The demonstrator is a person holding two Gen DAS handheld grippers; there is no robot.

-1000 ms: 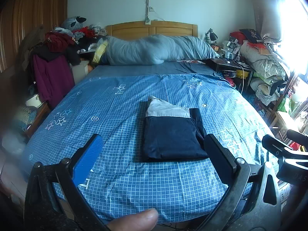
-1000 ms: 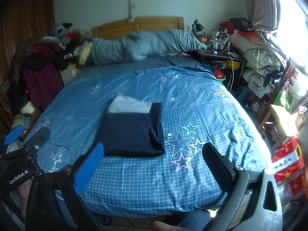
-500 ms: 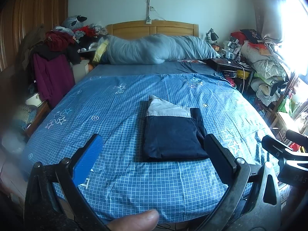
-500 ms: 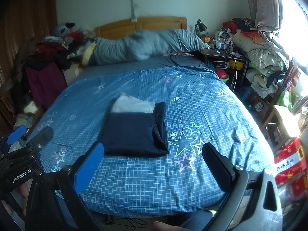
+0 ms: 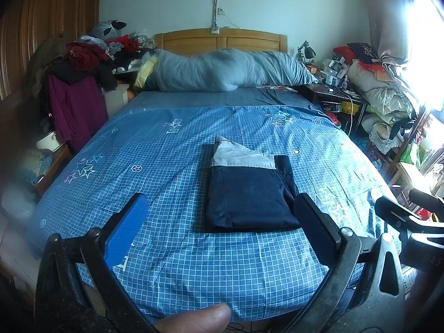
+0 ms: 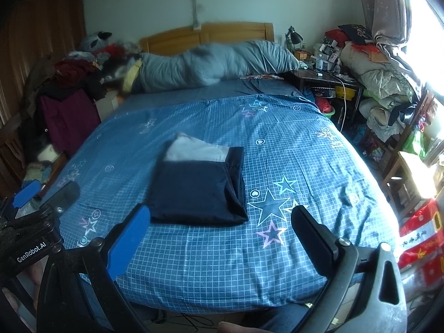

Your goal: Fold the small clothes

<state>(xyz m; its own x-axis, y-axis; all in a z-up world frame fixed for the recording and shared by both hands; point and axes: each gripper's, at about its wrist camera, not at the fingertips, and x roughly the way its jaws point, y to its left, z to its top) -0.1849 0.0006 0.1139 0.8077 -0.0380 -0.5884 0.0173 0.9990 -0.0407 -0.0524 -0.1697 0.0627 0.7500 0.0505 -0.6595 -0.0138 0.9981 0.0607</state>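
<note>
A folded navy garment [image 5: 249, 194] with a light grey band at its far end lies flat on the blue checked bedspread [image 5: 177, 149], near the foot of the bed. My left gripper [image 5: 219, 216] is open, held back from the bed's near edge, with nothing between its fingers. In the right wrist view the same garment [image 6: 194, 191] sits left of centre. My right gripper [image 6: 222, 222] is open and empty too, hanging over the foot of the bed. Each gripper shows at the edge of the other's view.
A grey duvet roll [image 5: 222, 69] lies across the head of the bed below the wooden headboard [image 5: 222, 37]. Piled clothes [image 5: 80, 63] crowd the left side. A cluttered bedside table [image 5: 333, 88] and stacked bedding [image 5: 388, 94] fill the right side by the window.
The right wrist view has drifted right and slightly back, so the garment sits further right in it. The left gripper has barely moved. Both grippers stay open.
</note>
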